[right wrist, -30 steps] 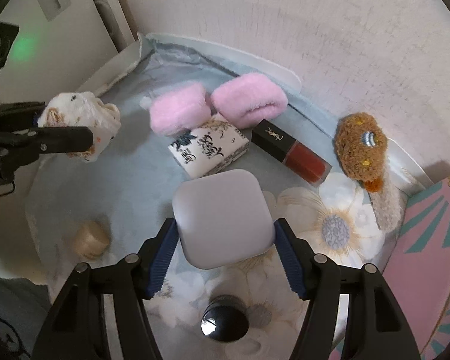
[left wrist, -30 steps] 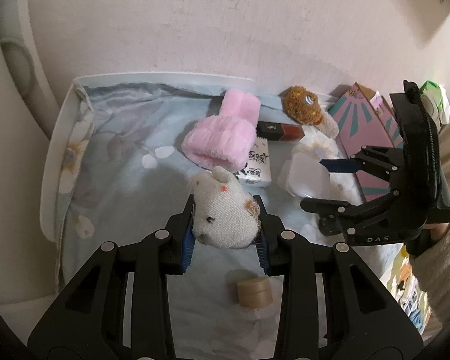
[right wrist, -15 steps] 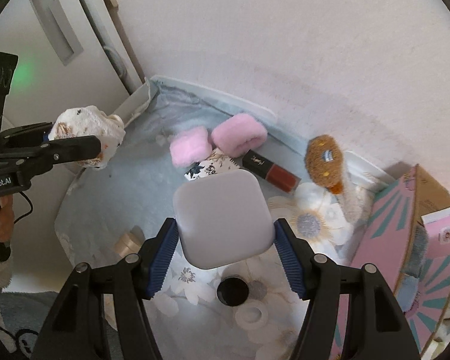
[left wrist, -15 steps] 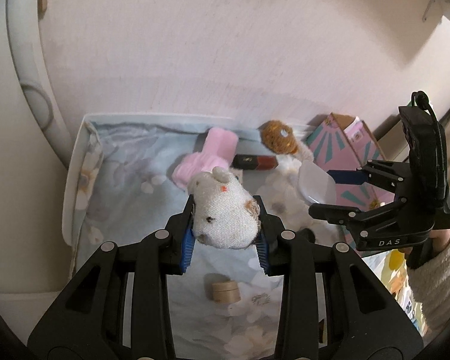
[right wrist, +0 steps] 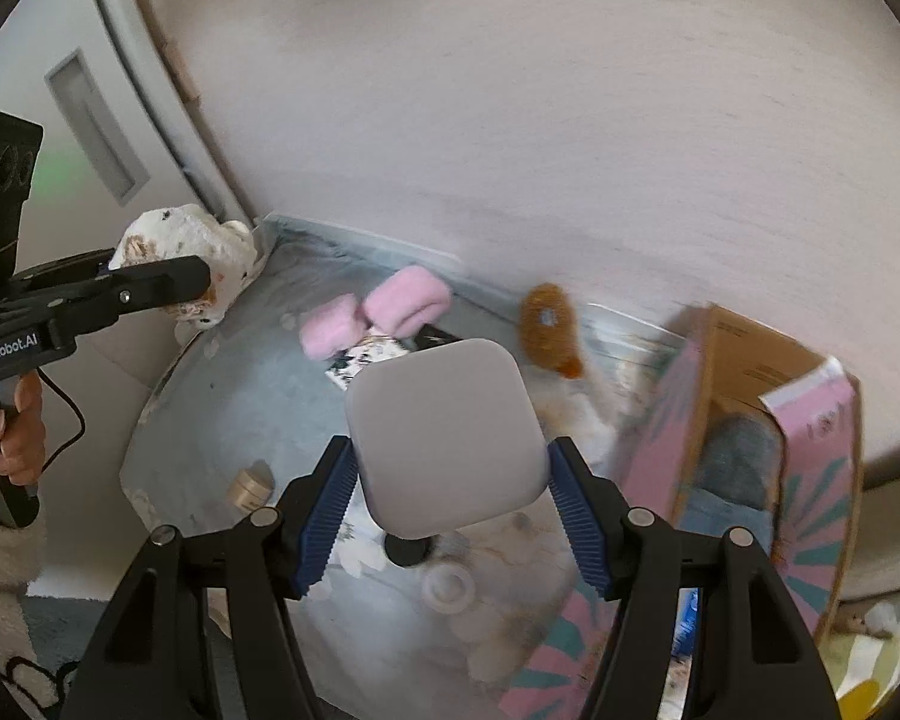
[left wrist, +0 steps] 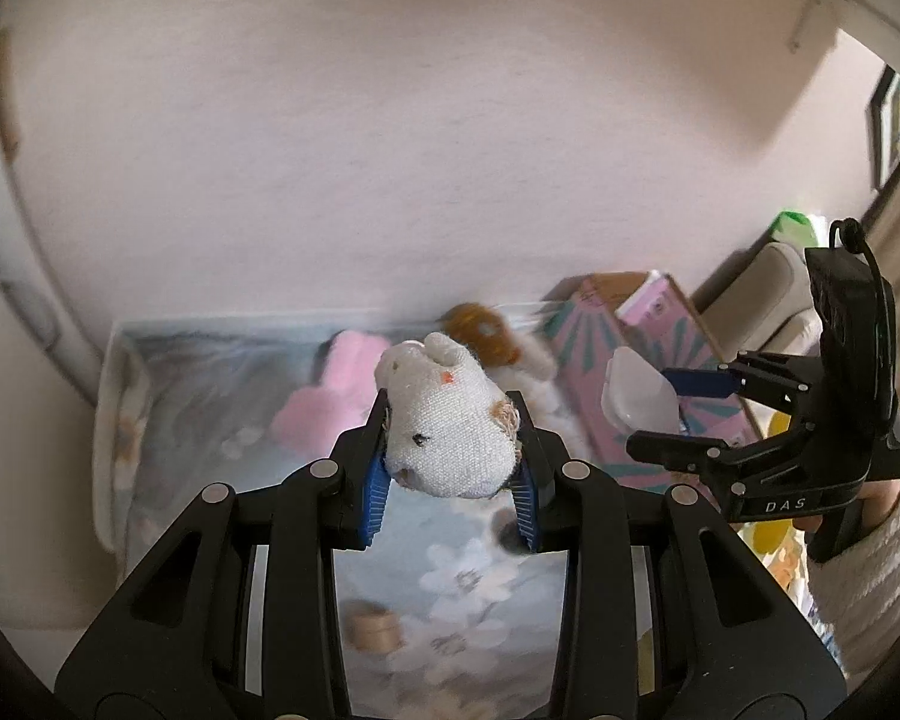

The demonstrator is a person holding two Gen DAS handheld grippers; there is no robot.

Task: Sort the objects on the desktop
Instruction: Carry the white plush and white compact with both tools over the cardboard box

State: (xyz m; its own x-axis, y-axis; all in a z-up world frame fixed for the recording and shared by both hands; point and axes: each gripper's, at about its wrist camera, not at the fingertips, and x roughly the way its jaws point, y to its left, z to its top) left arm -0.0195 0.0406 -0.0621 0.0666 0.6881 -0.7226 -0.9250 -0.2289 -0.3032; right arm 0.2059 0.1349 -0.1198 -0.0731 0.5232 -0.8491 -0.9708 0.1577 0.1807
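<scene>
1. Left gripper (left wrist: 450, 468): clamped on a small white plush toy (left wrist: 447, 420), blue pads pressed into both sides. Toy held up in the air above the table (left wrist: 114, 420), w/ orange & brown marks on it.
2. Right gripper (right wrist: 450, 468): clamped on a pale grey rounded-square case (right wrist: 444, 432), pads on its left & right edges. Case also held off the table.
3. Table has a light blue flowered cloth (right wrist: 222, 408) over it, set against a wall.
4. On cloth, far side: pink fluffy headband (right wrist: 378, 312), brown plush clip (right wrist: 549, 324) to its right, small patterned box (right wrist: 366, 357) just in front of the headband.
5. Near side: short tan jar (right wrist: 249, 483), black round lid (right wrist: 405, 549), white ring-shaped thing (right wrist: 447, 588).
6. Pink cardboard box (right wrist: 810, 450), open top, at right edge of table; fabric inside, can't tell what.
7. Fuzzy white sleeve (left wrist: 870, 558) at right wrist.
</scene>
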